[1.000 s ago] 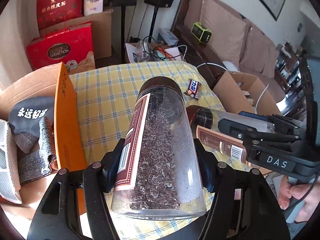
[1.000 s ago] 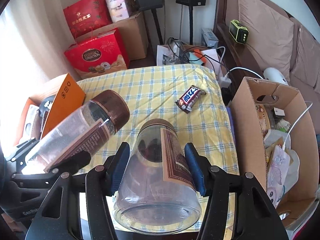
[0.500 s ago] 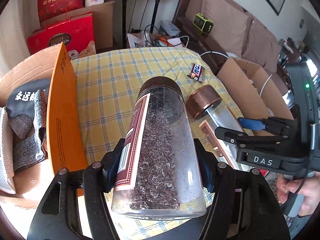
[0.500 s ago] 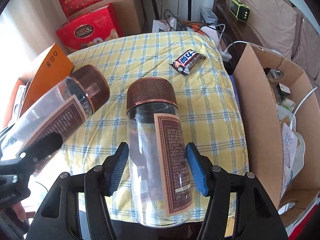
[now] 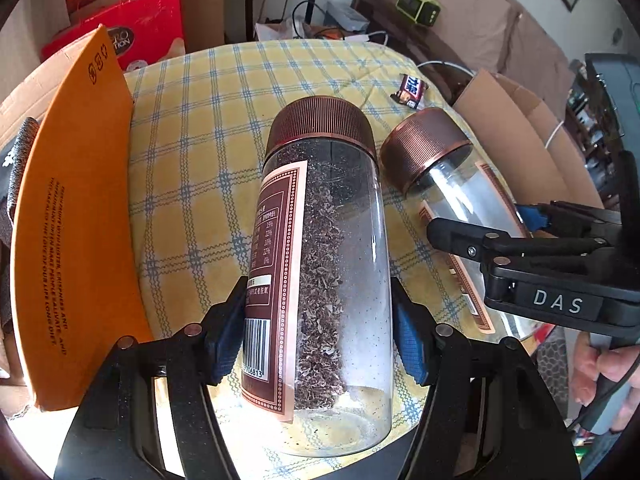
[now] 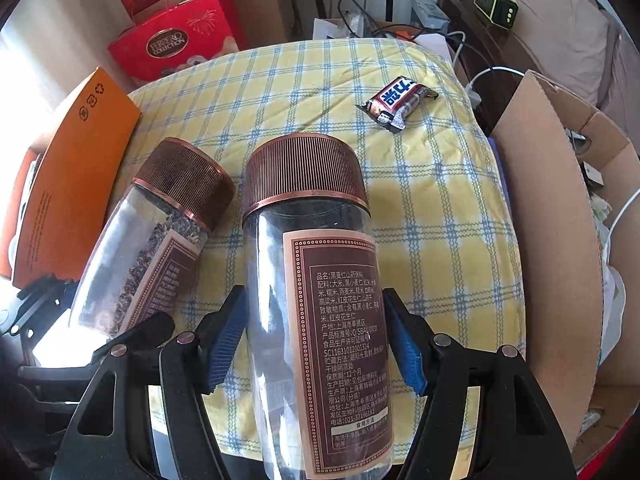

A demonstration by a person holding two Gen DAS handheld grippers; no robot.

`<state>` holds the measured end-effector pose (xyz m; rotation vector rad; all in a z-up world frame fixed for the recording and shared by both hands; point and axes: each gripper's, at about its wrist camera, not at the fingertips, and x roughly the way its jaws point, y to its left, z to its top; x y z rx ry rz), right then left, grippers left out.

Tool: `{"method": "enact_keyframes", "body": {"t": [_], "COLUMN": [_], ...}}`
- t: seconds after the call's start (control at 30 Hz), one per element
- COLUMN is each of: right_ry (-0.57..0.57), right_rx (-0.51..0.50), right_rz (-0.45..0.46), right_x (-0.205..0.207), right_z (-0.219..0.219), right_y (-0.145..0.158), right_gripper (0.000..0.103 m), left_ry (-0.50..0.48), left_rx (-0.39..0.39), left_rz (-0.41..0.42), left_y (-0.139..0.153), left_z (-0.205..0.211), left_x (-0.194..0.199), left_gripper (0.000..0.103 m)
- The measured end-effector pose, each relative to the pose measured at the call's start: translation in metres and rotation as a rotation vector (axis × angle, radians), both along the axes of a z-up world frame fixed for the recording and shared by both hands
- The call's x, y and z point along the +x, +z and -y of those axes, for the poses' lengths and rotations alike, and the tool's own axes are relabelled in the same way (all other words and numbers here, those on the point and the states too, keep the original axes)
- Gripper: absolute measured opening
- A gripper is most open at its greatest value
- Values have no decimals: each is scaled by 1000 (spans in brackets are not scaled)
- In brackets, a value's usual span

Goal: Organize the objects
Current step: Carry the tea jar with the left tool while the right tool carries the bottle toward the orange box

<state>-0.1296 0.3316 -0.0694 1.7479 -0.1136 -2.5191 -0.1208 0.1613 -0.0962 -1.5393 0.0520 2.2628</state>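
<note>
- A yellow checked tablecloth (image 6: 280, 92) is covering a table in a living room, with a sofa (image 5: 472, 12) and red gift boxes (image 6: 172, 44) sitting behind its far edge.
- An orange box flap (image 5: 76, 216) is standing along the table's left edge, and an open cardboard box (image 6: 560, 216) is standing against the right edge.
- The left gripper (image 5: 320, 344) is clenching a clear jar of dark flakes (image 5: 328, 264) by its lower body; the jar is leaning forward over the near edge, with its ribbed brown cap pointing toward the table's middle.
- The right gripper (image 6: 312, 356) is gripping a second jar (image 6: 320, 300), labelled and looking nearly empty, though glare is making the contents hard to judge.
- The two jars are lying side by side, close together; whether they are touching is unclear.
- A wrapped chocolate bar (image 6: 398, 104) is resting near the far right corner, well apart from both jars.
</note>
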Motion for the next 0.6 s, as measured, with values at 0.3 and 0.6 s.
{"method": "enact_keyframes", "body": {"t": [0.3, 0.6], "right_ry": [-17, 14], "right_rx": [-90, -96], "right_rz": [-70, -186], "right_x": [5, 8], "right_z": [-3, 26], "right_y": [22, 78], "right_gripper": [67, 67], "left_ry": [24, 66], "left_rx": [72, 120], "left_rz": [-85, -156], "left_y": [31, 82], "left_z": [11, 36], "left_x": [1, 0], "left_gripper": [61, 61]}}
